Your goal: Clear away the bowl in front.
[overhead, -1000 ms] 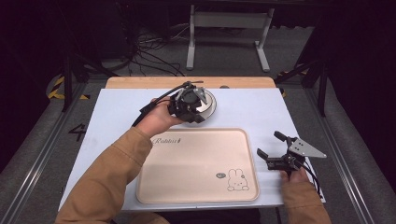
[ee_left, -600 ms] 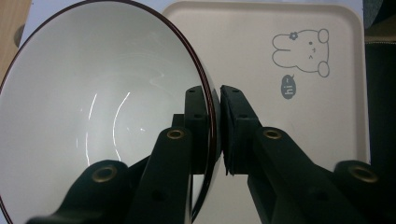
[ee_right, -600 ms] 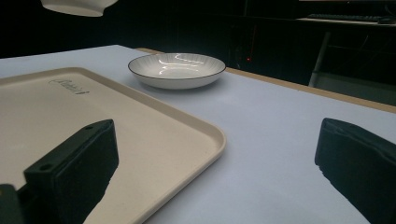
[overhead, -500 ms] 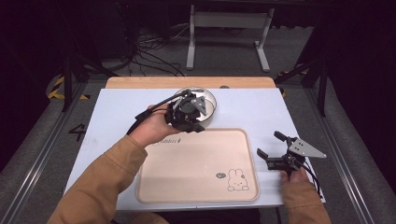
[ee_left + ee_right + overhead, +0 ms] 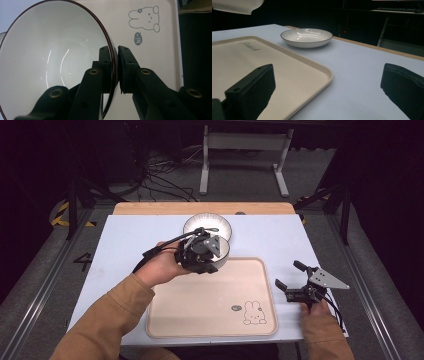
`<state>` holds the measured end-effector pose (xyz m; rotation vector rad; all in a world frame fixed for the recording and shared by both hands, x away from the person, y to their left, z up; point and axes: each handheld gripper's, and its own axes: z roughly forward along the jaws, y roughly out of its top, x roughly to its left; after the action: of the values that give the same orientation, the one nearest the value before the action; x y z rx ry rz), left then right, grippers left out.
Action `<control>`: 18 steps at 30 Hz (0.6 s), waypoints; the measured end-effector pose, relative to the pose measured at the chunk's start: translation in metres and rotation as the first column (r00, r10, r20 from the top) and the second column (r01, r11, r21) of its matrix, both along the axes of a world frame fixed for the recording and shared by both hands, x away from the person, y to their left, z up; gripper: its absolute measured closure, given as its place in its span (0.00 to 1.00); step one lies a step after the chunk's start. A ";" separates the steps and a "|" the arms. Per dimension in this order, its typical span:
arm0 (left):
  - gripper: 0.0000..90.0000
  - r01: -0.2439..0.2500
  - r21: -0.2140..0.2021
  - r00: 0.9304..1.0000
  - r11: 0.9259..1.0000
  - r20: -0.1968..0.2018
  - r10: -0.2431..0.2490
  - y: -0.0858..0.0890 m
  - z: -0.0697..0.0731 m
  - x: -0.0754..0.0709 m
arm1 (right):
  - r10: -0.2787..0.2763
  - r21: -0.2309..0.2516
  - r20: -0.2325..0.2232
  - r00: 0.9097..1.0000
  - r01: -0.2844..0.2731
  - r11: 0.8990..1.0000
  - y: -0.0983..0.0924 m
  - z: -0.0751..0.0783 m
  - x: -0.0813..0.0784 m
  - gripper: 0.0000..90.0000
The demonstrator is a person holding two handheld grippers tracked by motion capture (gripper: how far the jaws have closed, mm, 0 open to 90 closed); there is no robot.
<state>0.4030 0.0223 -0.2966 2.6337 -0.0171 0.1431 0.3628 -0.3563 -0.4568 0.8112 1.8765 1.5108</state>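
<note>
A white bowl (image 5: 223,251) with a dark rim hangs tilted above the far left corner of the beige tray (image 5: 210,315). My left gripper (image 5: 202,254) is shut on its rim. In the left gripper view the two jaws pinch the bowl's (image 5: 50,62) wall, one inside and one outside, at my left gripper (image 5: 117,57), with the tray's rabbit print (image 5: 145,18) beyond. My right gripper (image 5: 287,274) rests open at the tray's right edge, nothing between its jaws. From my right gripper (image 5: 327,82) I see the tray (image 5: 287,67) and the lifted bowl's underside (image 5: 237,6).
A shallow white plate (image 5: 207,225) with a thin dark rim sits on the white table (image 5: 125,240) just behind the tray; it also lies ahead in the right gripper view as the plate (image 5: 306,37). A metal stand (image 5: 245,150) and cables lie on the floor beyond.
My left gripper has carried the bowl from above the shallow plate toward the person, over the tray's far left corner. The right gripper has stayed put.
</note>
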 end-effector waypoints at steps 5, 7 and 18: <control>0.92 0.020 0.005 1.000 1.000 -0.011 -0.020 -0.001 -0.008 -0.005 | 0.000 0.000 0.001 1.000 0.000 1.000 0.000 0.000 0.000 0.00; 0.92 0.026 0.009 1.000 1.000 -0.014 -0.026 -0.002 -0.012 -0.007 | 0.000 0.000 0.001 1.000 0.000 1.000 0.000 0.000 0.000 0.00; 0.92 0.073 0.036 0.997 0.997 -0.029 -0.072 -0.007 -0.023 -0.015 | -0.001 0.000 0.001 1.000 0.001 1.000 0.000 0.000 0.000 0.00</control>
<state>0.3876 0.0158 -0.3199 2.6673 -0.1067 0.0825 0.3626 -0.3563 -0.4568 0.8109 1.8752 1.5107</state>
